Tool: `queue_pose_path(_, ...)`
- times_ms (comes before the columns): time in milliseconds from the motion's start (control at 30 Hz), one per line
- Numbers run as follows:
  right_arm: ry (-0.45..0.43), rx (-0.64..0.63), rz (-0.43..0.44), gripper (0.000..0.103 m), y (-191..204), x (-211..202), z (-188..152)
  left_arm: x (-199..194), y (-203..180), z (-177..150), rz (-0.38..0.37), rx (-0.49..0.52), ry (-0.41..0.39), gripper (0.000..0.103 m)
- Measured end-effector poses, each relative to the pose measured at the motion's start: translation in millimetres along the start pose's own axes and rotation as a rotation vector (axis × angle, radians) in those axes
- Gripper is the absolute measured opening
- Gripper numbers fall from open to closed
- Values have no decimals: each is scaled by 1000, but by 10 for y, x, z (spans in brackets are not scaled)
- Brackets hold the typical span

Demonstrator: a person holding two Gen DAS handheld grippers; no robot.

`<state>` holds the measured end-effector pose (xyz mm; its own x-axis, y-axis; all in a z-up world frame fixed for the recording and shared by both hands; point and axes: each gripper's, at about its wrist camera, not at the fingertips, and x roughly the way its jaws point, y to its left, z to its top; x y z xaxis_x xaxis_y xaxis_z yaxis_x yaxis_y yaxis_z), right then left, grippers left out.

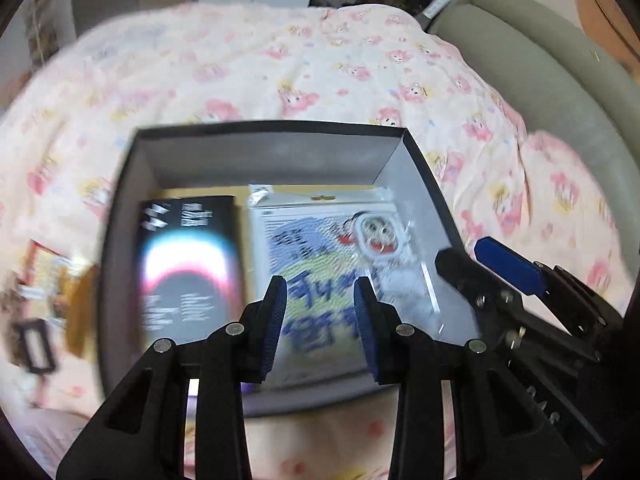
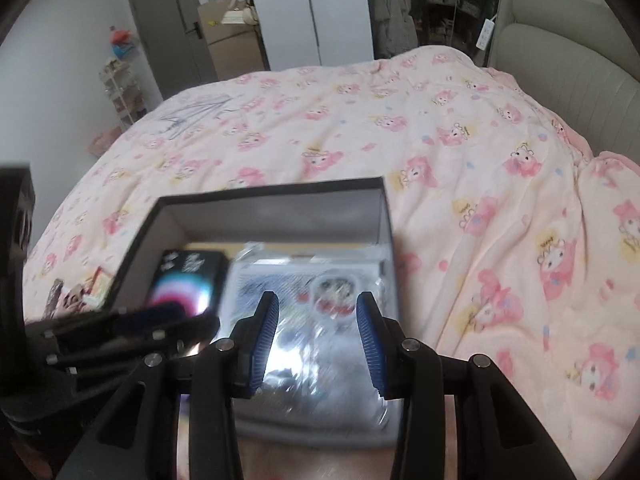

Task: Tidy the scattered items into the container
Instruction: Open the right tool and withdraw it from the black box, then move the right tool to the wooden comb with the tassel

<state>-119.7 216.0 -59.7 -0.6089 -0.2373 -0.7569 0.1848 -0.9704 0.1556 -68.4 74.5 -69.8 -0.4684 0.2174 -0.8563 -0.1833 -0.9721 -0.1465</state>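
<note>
Open black box [image 1: 424, 168] on pink quilt [image 1: 304, 64], holding black packet [image 1: 188, 264] beside clear cartoon packet [image 1: 340, 264]. Left gripper [image 1: 320, 320] and right gripper [image 2: 318, 340] above, fingers spread, holding nothing.

Open black box [image 1: 424, 172], grey-lined inside, is sitting on the bed. Two items are lying flat inside it, side by side: a black packet [image 1: 188, 264] with a glowing pink-and-white arc at left, and a clear-wrapped white card [image 1: 320, 240] with blue lettering and a cartoon face at right. Both are blurring.
</note>
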Motion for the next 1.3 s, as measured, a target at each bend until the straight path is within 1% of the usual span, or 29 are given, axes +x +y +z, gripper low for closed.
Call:
queue_pose_path(67,0,11,10,37,84,-104,-126,-33,33,-90,12,41,8,34)
queue_pose_path(200,3,-14,62,37,308,-283,-250,-240,219,-264,-33,11,20,34)
queue_pose_path(400,-13,-74,49,37,736,-435,-370,-528,540,-492,5,-37,-9,32)
queue_pose_path(533,4,-105,96,37,1050,-404,-419,-644,844,-639,35,-86,-21,32)
queue_pose_path(667,46,-150,181,36,1425,-288,-470,-734,1239,-809,51,-149,-22,30)
queue_pose_path(800,111,-169,297,36,1845,-79,-511,-798,1737,-981,68,-232,-18,30)
queue_pose_path(867,151,-184,376,36,2068,45,-519,-808,1963,-1046,70,-260,-12,35)
queue_pose_path(933,185,-175,424,36,2207,164,-502,-782,2188,-1087,44,-279,5,37)
queue_pose_path(1000,208,-167,420,36,2323,289,-467,-726,2440,-1108,34,-306,18,37)
queue_pose_path(1067,233,-182,408,36,2462,428,-446,-652,2663,-1119,50,-331,26,37)
queue_pose_path(1167,289,-200,430,36,2670,653,-435,-522,3019,-1132,40,-400,29,37)
queue_pose_path(1233,314,-208,417,36,2796,824,-403,-441,3227,-1144,35,-437,25,37)
queue_pose_path(1300,341,-194,390,36,2884,1028,-356,-359,3445,-1119,9,-472,11,36)
